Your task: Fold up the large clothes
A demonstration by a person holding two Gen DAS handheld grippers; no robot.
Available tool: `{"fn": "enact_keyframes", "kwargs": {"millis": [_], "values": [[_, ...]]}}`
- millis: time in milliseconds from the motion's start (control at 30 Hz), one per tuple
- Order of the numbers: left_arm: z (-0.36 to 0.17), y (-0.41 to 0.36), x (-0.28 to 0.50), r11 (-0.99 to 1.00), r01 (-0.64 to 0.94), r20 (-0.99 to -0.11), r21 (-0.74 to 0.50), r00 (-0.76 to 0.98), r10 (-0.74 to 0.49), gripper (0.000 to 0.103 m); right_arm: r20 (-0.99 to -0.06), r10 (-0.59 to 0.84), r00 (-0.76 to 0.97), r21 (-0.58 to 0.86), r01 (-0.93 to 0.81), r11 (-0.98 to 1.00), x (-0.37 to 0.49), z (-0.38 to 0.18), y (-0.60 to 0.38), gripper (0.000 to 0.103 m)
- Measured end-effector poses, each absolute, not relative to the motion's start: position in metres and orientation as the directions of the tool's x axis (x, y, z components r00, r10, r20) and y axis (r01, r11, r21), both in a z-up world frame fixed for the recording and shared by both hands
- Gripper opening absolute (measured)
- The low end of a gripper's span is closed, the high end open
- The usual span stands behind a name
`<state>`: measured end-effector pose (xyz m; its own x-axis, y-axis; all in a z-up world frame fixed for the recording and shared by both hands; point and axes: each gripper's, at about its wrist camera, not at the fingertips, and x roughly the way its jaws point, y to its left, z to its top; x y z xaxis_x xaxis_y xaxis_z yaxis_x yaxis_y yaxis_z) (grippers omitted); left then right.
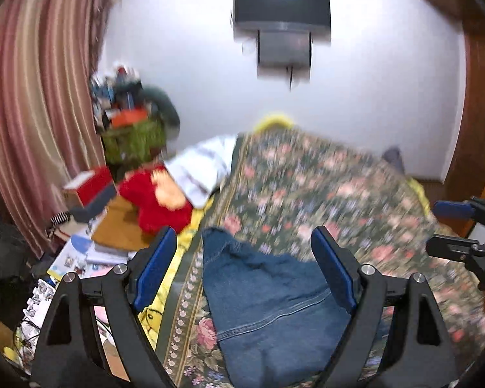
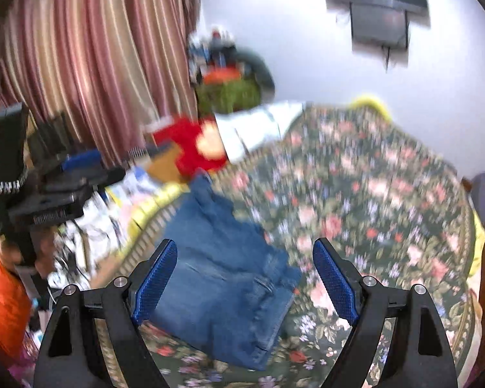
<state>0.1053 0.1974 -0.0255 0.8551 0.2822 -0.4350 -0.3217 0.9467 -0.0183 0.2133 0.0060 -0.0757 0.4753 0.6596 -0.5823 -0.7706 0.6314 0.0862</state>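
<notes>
Folded blue jeans lie on the floral bedspread near its left border. My left gripper hangs open above them, its blue pads wide apart with nothing between. In the right wrist view the same jeans lie as a compact bundle below my right gripper, which is open and empty too. The right gripper also shows at the right edge of the left wrist view. The left gripper appears at the left of the right wrist view. Both views are blurred.
A red plush toy and a white striped cloth lie at the bed's far left. Books and boxes clutter the floor beside a striped curtain. A television hangs on the white wall. An orange sleeve shows low left.
</notes>
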Motion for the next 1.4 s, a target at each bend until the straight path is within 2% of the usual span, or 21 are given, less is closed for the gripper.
{"fn": "enact_keyframes", "kwargs": {"millis": [267, 467, 567, 633, 800, 1400], "values": [[0.022, 0.153, 0.024, 0.942, -0.327, -0.227, -0.077, 0.925, 0.303, 0.086, -0.323, 0.734, 0.597, 0.054, -0.763, 0.644, 0.12, -0.005, -0.034, 0.085], [0.023, 0.131, -0.003, 0.931, -0.352, -0.179, -0.096, 0.926, 0.332, 0.086, -0.223, 0.722, 0.655, 0.041, -0.734, 0.678, 0.075, 0.005, -0.05, 0.085], [0.019, 0.123, -0.01, 0.924, -0.373, -0.178, -0.089, 0.918, 0.353, 0.087, -0.217, 0.708, 0.671, 0.058, -0.716, 0.696, 0.065, 0.005, -0.054, 0.086], [0.015, 0.122, -0.012, 0.924, -0.368, -0.194, -0.102, 0.919, 0.344, 0.091, -0.225, 0.696, 0.682, 0.069, -0.701, 0.709, 0.062, 0.002, -0.057, 0.089], [0.01, 0.12, -0.011, 0.921, -0.382, -0.206, -0.081, 0.91, 0.36, 0.097, -0.247, 0.669, 0.701, 0.095, -0.67, 0.736, 0.06, -0.005, -0.062, 0.103], [0.002, 0.122, -0.01, 0.918, -0.384, -0.224, -0.096, 0.907, 0.356, 0.1, -0.252, 0.626, 0.738, 0.064, -0.633, 0.772, 0.058, -0.007, -0.061, 0.103]]}}
